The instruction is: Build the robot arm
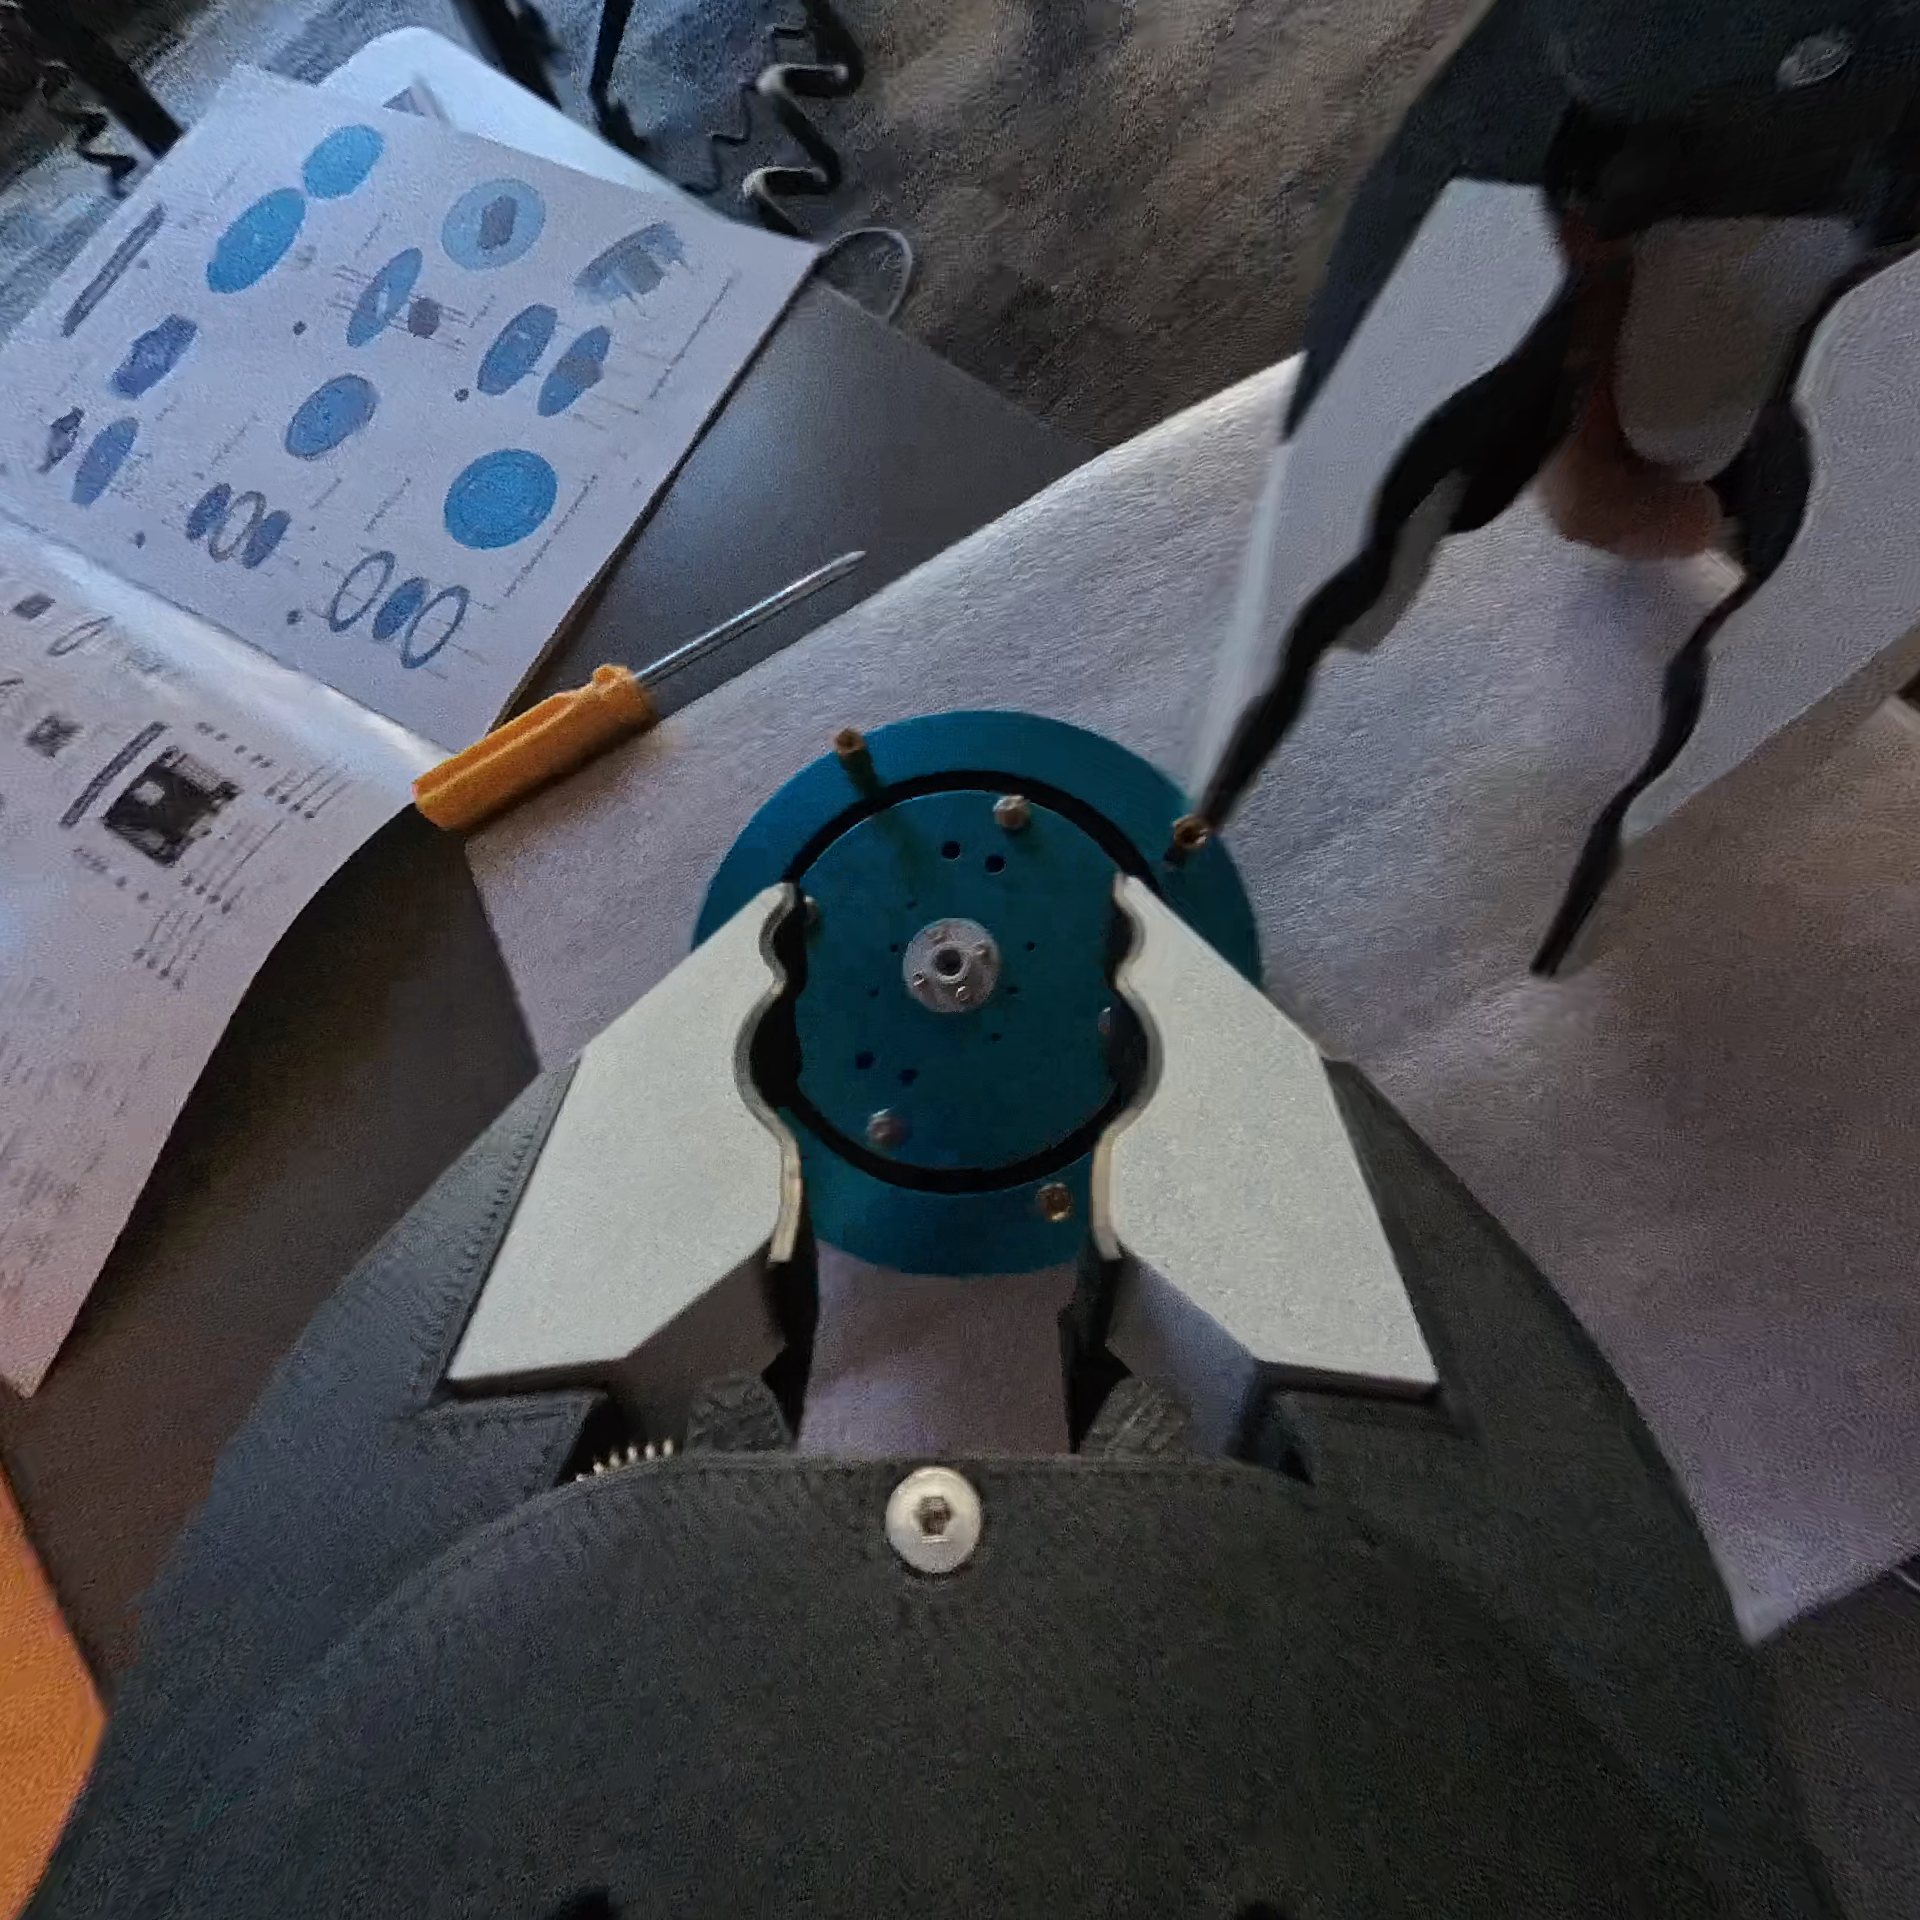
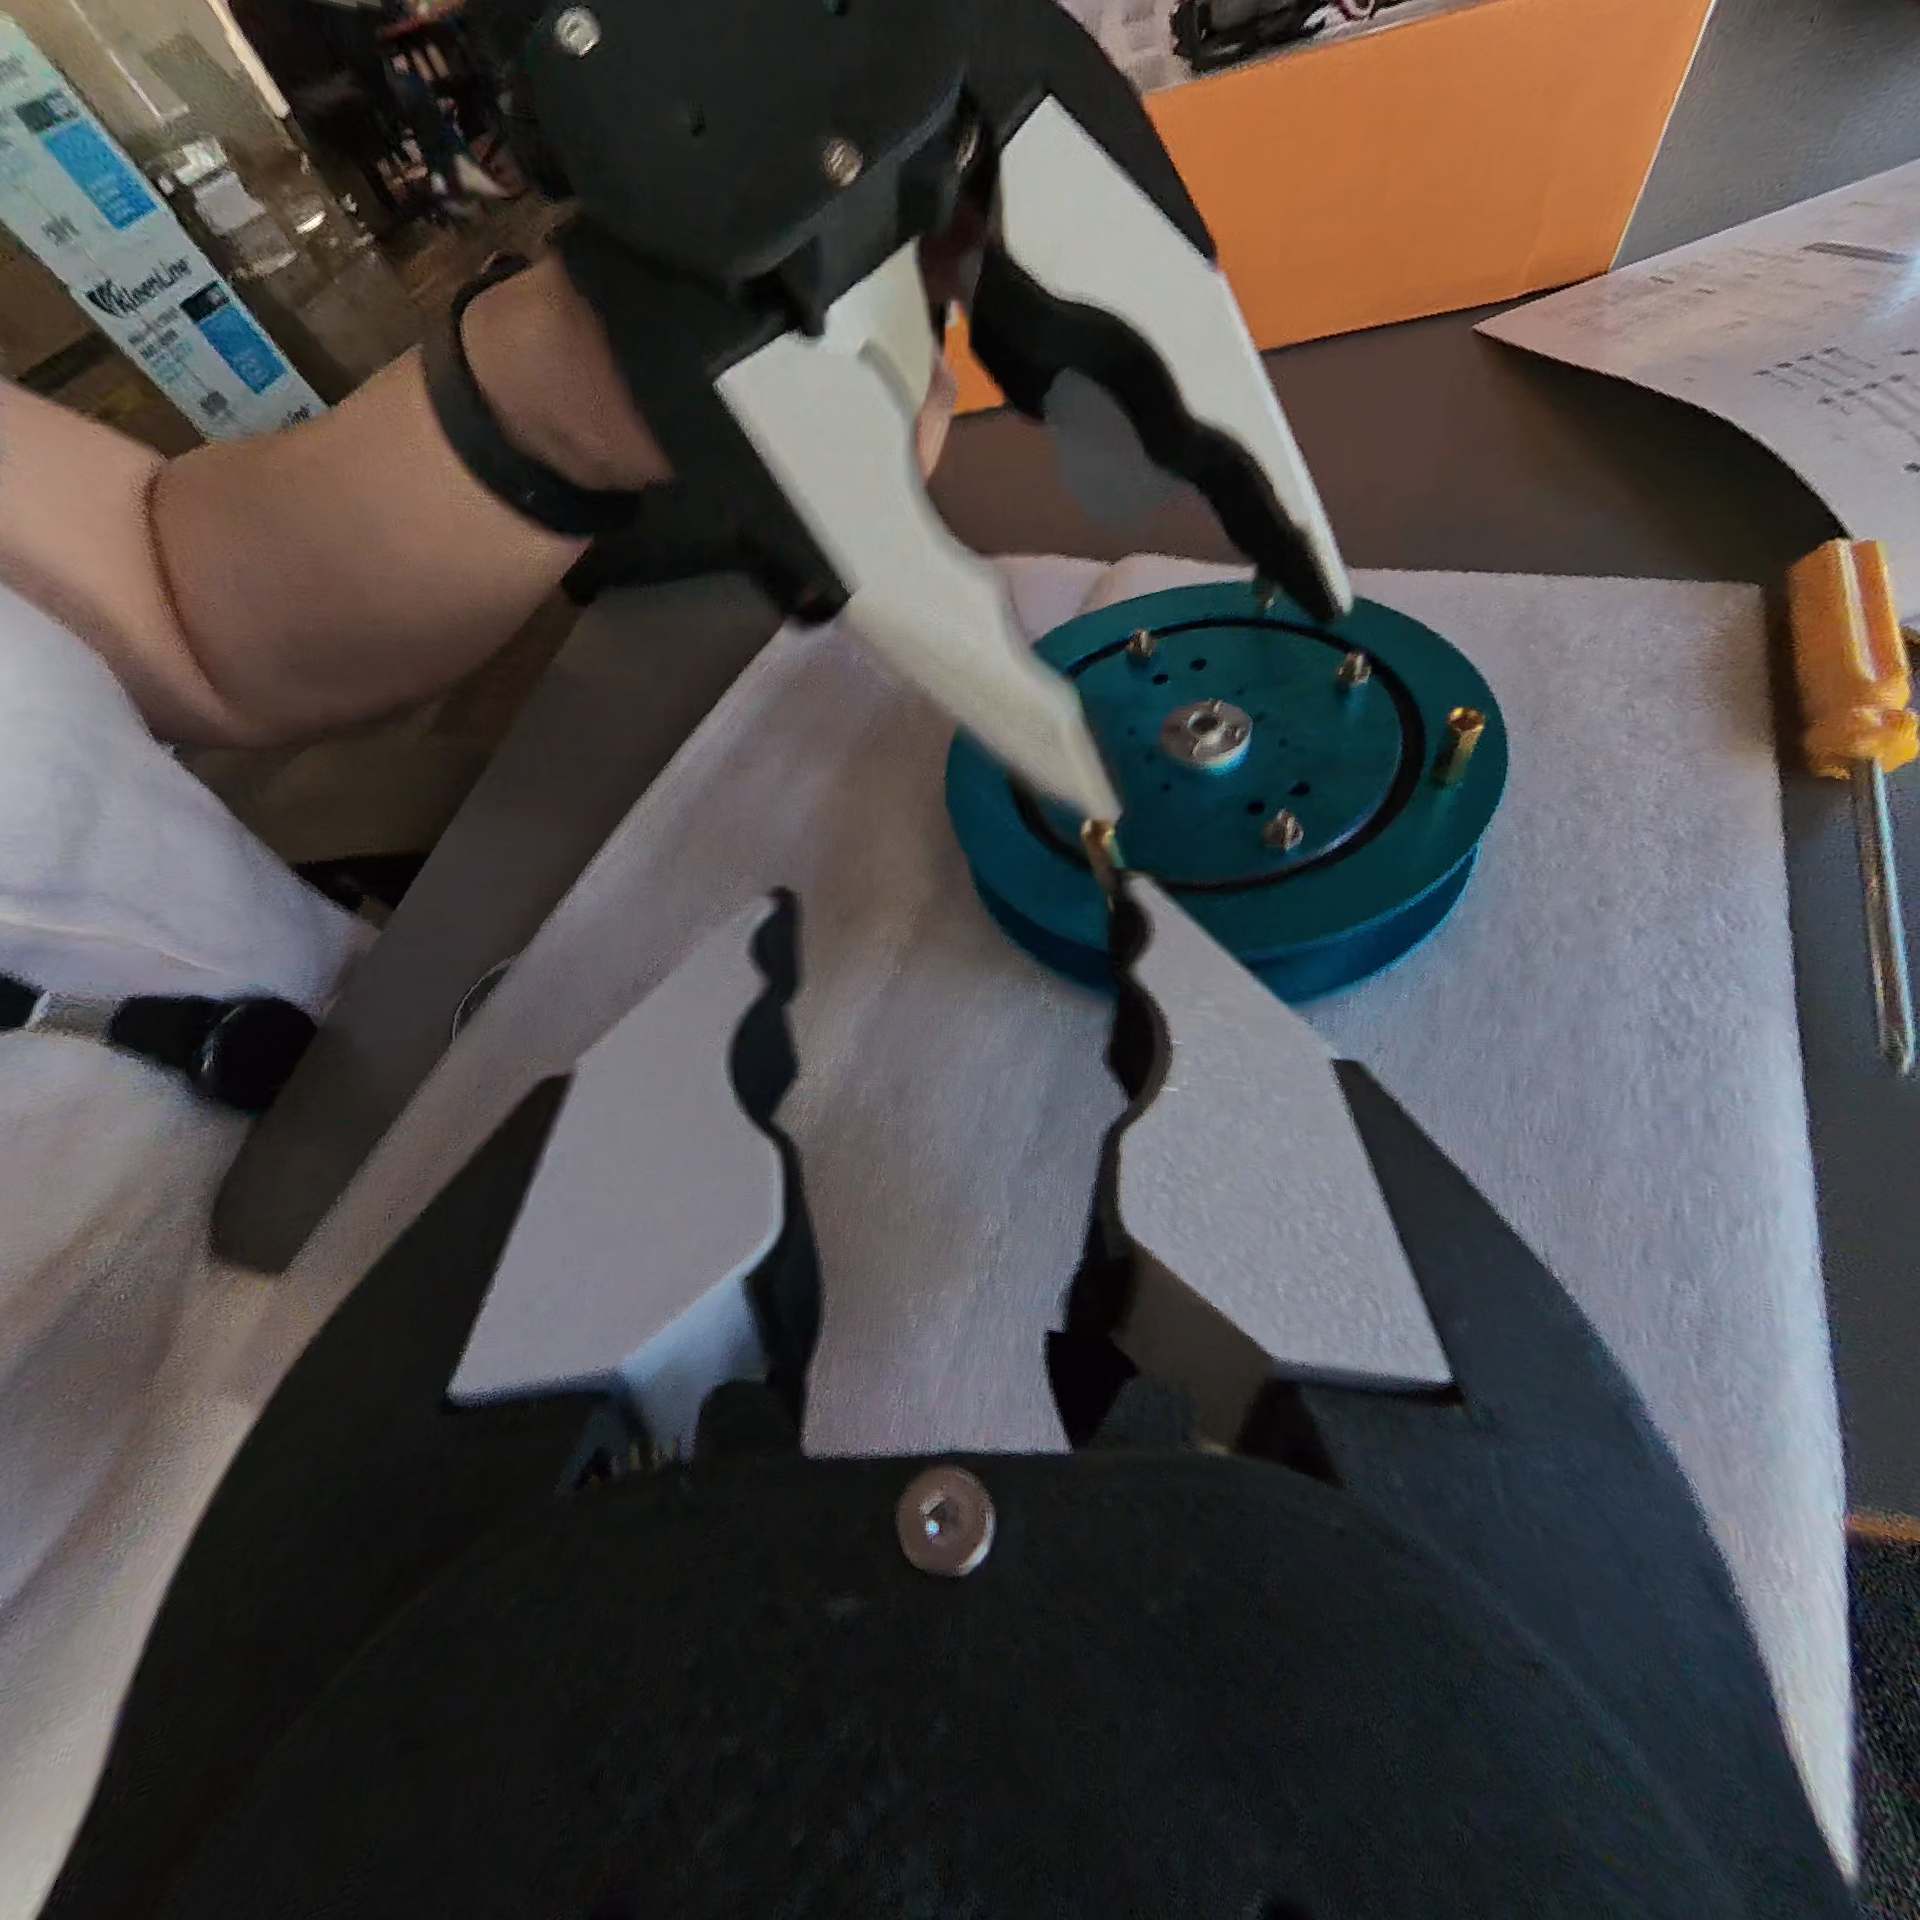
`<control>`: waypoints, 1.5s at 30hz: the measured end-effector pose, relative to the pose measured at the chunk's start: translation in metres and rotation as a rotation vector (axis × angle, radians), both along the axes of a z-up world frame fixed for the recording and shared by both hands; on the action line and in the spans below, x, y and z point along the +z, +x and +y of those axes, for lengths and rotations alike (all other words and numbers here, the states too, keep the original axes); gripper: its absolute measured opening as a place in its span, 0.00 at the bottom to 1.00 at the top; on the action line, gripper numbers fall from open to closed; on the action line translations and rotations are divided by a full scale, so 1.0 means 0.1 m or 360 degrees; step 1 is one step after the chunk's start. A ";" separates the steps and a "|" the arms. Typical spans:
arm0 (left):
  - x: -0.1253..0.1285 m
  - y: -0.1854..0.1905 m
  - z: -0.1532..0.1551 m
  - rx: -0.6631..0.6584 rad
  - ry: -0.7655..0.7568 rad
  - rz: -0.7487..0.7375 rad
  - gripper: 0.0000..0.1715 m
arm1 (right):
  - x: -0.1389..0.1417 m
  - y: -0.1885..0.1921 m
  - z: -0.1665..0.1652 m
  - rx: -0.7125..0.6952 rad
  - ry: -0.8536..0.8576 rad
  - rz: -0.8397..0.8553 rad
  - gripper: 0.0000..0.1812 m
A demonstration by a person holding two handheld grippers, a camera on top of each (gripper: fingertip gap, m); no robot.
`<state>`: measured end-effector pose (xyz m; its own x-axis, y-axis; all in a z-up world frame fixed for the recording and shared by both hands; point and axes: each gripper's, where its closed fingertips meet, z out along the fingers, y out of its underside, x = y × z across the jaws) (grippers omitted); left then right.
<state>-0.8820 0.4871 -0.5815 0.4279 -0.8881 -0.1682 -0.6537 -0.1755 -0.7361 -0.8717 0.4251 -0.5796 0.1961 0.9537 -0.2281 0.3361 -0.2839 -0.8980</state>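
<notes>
A blue round wheel [image 1: 935, 1049] with a metal hub [image 1: 948, 961] lies flat on a white cloth [image 1: 1455, 1143]. Brass standoffs [image 1: 850, 743] stand on its rim. My left gripper [image 1: 956, 904] is open, and its fingertips rest on the wheel's top face on either side of the inner disc. It comes down from above in the right wrist view [image 2: 1216, 712]. My right gripper [image 2: 951, 899] is open and low over the cloth, beside the wheel [image 2: 1299, 769]. Its right fingertip touches a brass standoff [image 2: 1099, 836] at the wheel's near edge. It also shows in the left wrist view [image 1: 1371, 904].
An orange-handled screwdriver [image 1: 540, 748] lies at the cloth's edge, and it also shows in the right wrist view [image 2: 1855, 665]. Printed sheets with part drawings [image 1: 364, 364] lie beyond it on the dark table. An orange box [image 2: 1403, 156] stands behind. A person's forearm [image 2: 260, 582] reaches in.
</notes>
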 end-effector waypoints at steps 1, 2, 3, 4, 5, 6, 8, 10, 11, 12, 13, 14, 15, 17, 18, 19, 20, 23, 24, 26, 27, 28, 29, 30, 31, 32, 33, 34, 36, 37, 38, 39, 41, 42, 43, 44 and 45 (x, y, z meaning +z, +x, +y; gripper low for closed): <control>0.01 -0.10 0.06 0.0043 0.0028 0.0000 0.32 | 0.01 0.07 -0.03 0.0008 -0.0015 0.0001 0.26; 0.03 -0.15 0.06 0.0049 0.0016 -0.0030 0.32 | 0.03 0.12 0.01 -0.0047 -0.0014 0.0021 0.28; 0.06 -0.14 0.03 0.0030 -0.0033 -0.0087 0.33 | 0.05 0.15 0.06 -0.0089 -0.0005 0.0050 0.30; 0.09 -0.09 -0.02 0.0000 -0.0078 -0.0144 0.34 | 0.08 0.13 0.09 -0.0101 -0.0001 0.0086 0.32; 0.11 -0.01 -0.07 -0.0039 -0.0096 -0.0177 0.34 | 0.09 0.07 0.11 -0.0094 -0.0002 0.0109 0.35; 0.10 0.06 -0.10 -0.0069 -0.0081 -0.0164 0.34 | 0.08 0.01 0.12 -0.0075 -0.0003 0.0103 0.36; 0.02 0.10 -0.05 -0.0058 0.0015 -0.0044 0.37 | 0.01 -0.10 0.07 0.0004 -0.0012 0.0039 0.36; 0.02 0.04 0.03 0.0001 0.0049 -0.0023 0.33 | -0.02 -0.04 0.05 -0.0005 0.0026 -0.0023 0.36; 0.04 -0.06 0.10 0.0065 0.0086 -0.0021 0.29 | 0.00 0.03 -0.02 0.0029 0.0019 -0.0034 0.27; 0.06 -0.15 0.14 0.0104 0.0096 -0.0031 0.29 | 0.02 0.10 -0.03 0.0006 0.0002 -0.0017 0.26; 0.07 -0.19 0.12 0.0104 0.0047 -0.0071 0.31 | 0.04 0.15 0.02 -0.0051 0.0007 -0.0002 0.28; 0.09 -0.16 0.06 0.0071 -0.0026 -0.0133 0.34 | 0.05 0.16 0.07 -0.0091 0.0019 0.0018 0.30; 0.13 -0.09 -0.01 0.0017 -0.0077 -0.0196 0.34 | 0.06 0.14 0.10 -0.0107 0.0024 0.0043 0.34; 0.12 0.10 -0.13 -0.0095 -0.0077 -0.0198 0.36 | 0.05 -0.01 0.11 -0.0063 0.0012 0.0054 0.38; 0.06 0.14 -0.14 -0.0116 -0.0044 -0.0124 0.38 | 0.02 -0.07 0.08 -0.0021 0.0011 0.0026 0.38; -0.01 0.15 -0.10 -0.0098 0.0002 -0.0037 0.38 | -0.03 -0.11 0.06 0.0007 0.0013 -0.0017 0.38; -0.06 0.12 -0.05 -0.0072 0.0041 0.0020 0.40 | -0.07 -0.12 0.02 0.0030 0.0011 -0.0050 0.38; -0.03 -0.06 0.08 0.0046 0.0037 -0.0021 0.33 | -0.04 0.02 -0.07 0.0025 0.0039 -0.0055 0.29; 0.01 -0.12 0.10 0.0065 0.0034 -0.0060 0.33 | 0.00 0.05 -0.06 -0.0008 0.0032 -0.0017 0.29; 0.07 -0.14 0.04 0.0042 -0.0037 -0.0144 0.35 | 0.05 0.08 0.03 -0.0088 0.0043 0.0030 0.33; 0.10 -0.10 0.00 0.0010 -0.0045 -0.0171 0.35 | 0.06 0.05 0.06 -0.0100 0.0048 0.0055 0.35; 0.10 -0.04 -0.03 -0.0019 -0.0031 -0.0170 0.35 | 0.07 0.00 0.08 -0.0092 0.0044 0.0073 0.36; 0.08 0.02 -0.05 -0.0040 -0.0011 -0.0145 0.35 | 0.06 -0.05 0.09 -0.0069 0.0031 0.0072 0.36; 0.05 0.06 -0.05 -0.0048 0.0006 -0.0111 0.36 | 0.04 -0.10 0.08 -0.0044 0.0022 0.0054 0.36; 0.02 0.08 -0.02 -0.0040 0.0021 -0.0081 0.37 | 0.01 -0.11 0.07 -0.0035 0.0025 0.0028 0.38; 0.00 0.06 0.02 -0.0004 0.0031 -0.0067 0.35 | 0.01 -0.09 0.05 -0.0042 0.0042 0.0010 0.38; -0.01 -0.03 0.10 0.0060 0.0053 -0.0045 0.32 | 0.01 -0.04 0.00 -0.0018 0.0035 0.0001 0.34; -0.02 -0.12 0.13 0.0094 0.0053 -0.0033 0.32 | 0.02 0.02 -0.05 -0.0007 0.0015 -0.0002 0.28; 0.00 -0.17 0.06 0.0060 -0.0037 -0.0107 0.34 | 0.05 0.13 0.01 -0.0103 0.0026 0.0035 0.31; 0.05 -0.13 -0.01 0.0018 -0.0071 -0.0165 0.34 | 0.07 0.14 0.05 -0.0142 0.0035 0.0066 0.33; 0.08 -0.07 -0.07 -0.0034 -0.0088 -0.0208 0.35 | 0.08 0.12 0.08 -0.0155 0.0031 0.0092 0.35; 0.09 0.01 -0.12 -0.0076 -0.0087 -0.0217 0.35 | 0.09 0.08 0.10 -0.0144 0.0022 0.0108 0.36; 0.01 0.11 -0.14 -0.0117 -0.0059 -0.0132 0.37 | 0.08 -0.05 0.09 -0.0095 0.0030 0.0113 0.37; -0.03 0.12 -0.10 -0.0095 -0.0021 -0.0076 0.37 | 0.06 -0.09 0.07 -0.0065 0.0034 0.0096 0.37; -0.05 0.12 -0.06 -0.0079 -0.0002 -0.0053 0.38 | 0.03 -0.11 0.04 -0.0034 0.0025 0.0063 0.36; -0.05 0.10 -0.05 -0.0073 -0.0012 -0.0054 0.41 | 0.01 -0.11 0.00 -0.0017 0.0015 0.0043 0.36; -0.06 0.05 -0.03 -0.0058 -0.0027 -0.0043 0.44 | 0.02 -0.08 -0.02 -0.0022 0.0018 0.0034 0.35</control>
<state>-0.8767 0.4844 -0.5875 0.3990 -0.9059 -0.1419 -0.6401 -0.1644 -0.7505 -0.8792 0.4227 -0.5780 0.2043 0.9535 -0.2217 0.3129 -0.2782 -0.9081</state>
